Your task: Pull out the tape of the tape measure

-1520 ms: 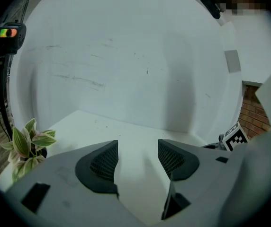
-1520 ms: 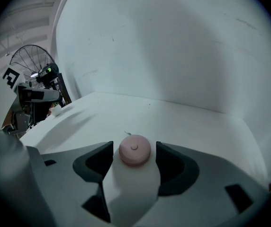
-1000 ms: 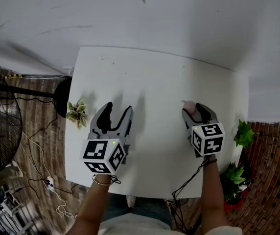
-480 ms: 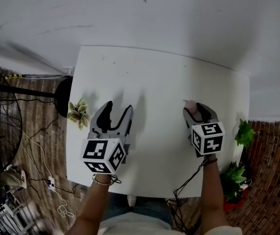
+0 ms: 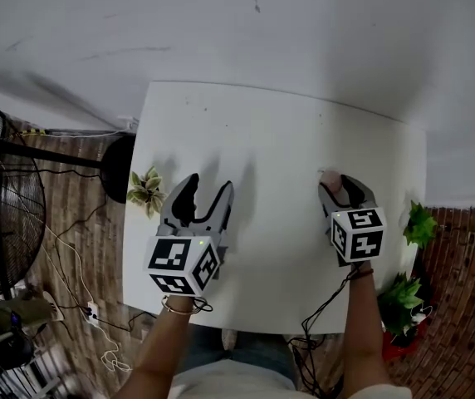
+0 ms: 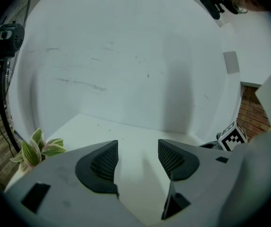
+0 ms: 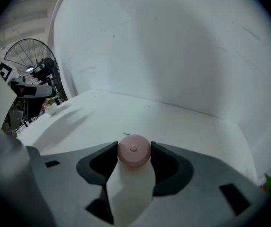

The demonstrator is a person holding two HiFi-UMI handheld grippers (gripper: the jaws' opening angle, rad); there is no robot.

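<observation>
Tape measure (image 7: 134,150): round, pink, clamped between the jaws of the right gripper (image 5: 340,188), over the white table (image 5: 254,135). Left gripper (image 6: 136,159): jaws wide apart, empty, well apart from it. Tape not yet drawn; next, the left gripper likely must pinch the tape end (image 7: 125,134).

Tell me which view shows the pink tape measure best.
The right gripper view: the tape measure sits large and close, held by the right gripper. The head view shows only a pink sliver past the jaws. The left gripper view misses it.
</observation>
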